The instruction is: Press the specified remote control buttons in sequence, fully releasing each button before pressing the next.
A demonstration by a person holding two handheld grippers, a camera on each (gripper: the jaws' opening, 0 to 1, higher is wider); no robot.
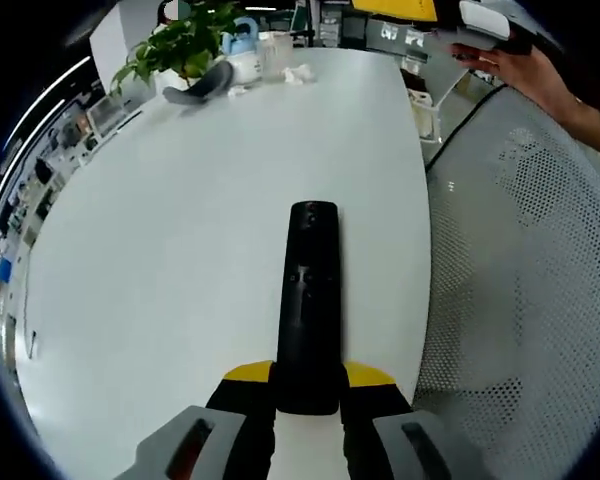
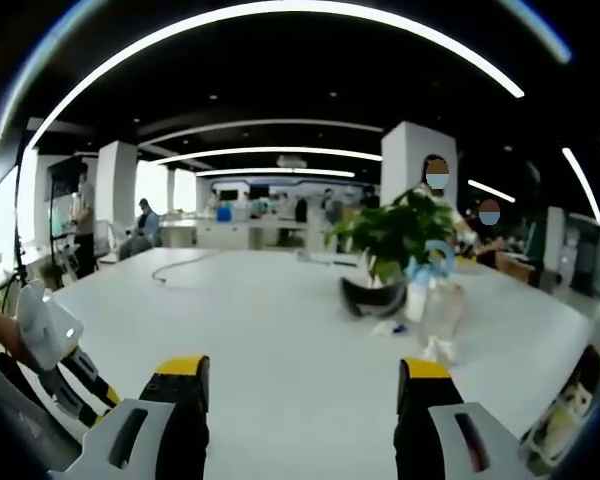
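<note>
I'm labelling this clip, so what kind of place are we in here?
Most likely an open-plan office: a long white table with a potted plant, long ceiling light strips, and people at desks in the background.

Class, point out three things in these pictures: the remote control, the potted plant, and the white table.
remote control (image 1: pixel 309 300), left gripper view, middle of its black body.
potted plant (image 2: pixel 392 232), right gripper view, its green leaves.
white table (image 1: pixel 170 240), left gripper view, bare part of its top.
</note>
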